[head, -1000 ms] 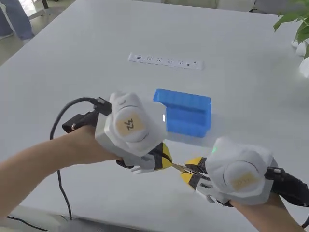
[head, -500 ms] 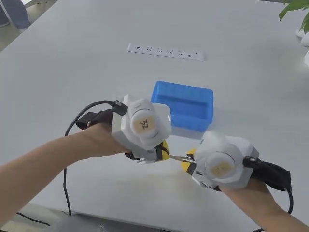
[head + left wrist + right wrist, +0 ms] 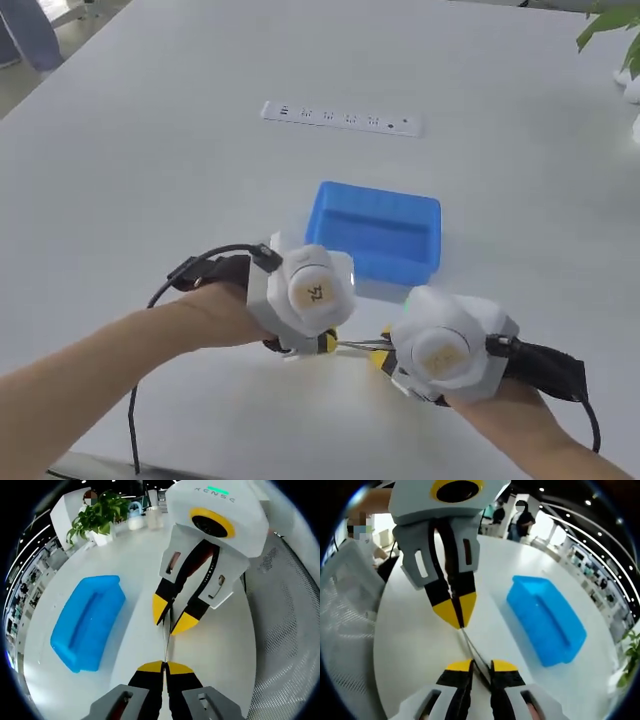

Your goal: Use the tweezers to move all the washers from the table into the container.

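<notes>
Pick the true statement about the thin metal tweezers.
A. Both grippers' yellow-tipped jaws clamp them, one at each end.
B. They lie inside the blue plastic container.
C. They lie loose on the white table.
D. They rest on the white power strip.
A: in the left gripper view the thin metal tweezers run from the left gripper into the right gripper, each shut on one end, beside the blue plastic container.

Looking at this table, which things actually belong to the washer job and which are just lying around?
For the job:
tweezers
blue container
left gripper
right gripper

Just lying about:
power strip
potted plant
</notes>
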{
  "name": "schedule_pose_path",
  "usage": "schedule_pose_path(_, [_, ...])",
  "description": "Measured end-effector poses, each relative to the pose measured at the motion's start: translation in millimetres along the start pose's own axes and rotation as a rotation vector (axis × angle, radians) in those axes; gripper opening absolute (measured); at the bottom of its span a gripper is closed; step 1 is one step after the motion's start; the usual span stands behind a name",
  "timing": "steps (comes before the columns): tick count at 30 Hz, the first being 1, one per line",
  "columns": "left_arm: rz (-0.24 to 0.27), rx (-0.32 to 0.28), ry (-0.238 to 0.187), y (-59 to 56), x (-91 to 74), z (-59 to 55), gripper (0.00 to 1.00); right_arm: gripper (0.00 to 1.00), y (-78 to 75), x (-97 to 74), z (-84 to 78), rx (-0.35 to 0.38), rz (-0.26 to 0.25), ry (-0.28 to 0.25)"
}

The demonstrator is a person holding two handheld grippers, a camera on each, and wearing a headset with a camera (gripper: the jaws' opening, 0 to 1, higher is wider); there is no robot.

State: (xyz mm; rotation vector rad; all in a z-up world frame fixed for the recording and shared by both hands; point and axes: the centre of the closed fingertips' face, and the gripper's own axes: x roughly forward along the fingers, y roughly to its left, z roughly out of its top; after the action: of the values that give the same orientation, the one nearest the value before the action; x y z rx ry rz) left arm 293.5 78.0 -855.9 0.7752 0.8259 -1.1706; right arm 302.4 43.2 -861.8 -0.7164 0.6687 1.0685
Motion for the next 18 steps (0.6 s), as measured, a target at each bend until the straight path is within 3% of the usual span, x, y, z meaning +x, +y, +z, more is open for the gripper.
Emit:
schedule_pose_path(7, [-0.012, 0.004, 0.04, -0.3, 5.3, -5.3, 0.0, 0.12, -1.8, -1.5, -1.8, 0.065, 0.006, -0.015])
schedule_pose_path(15, [-0.013, 0.026, 0.052, -1.4, 4.0, -5.4, 0.0, 0.16, -6.3, -13.3, -7.5, 0.153, -0.019, -0.044])
schedule_pose_path(18, [-0.023, -0.014, 0.044, -0.2, 3.5, -5.6, 0.0, 0.18, -9.8, -22.3, -6.8, 0.2, -0.041, -0.065])
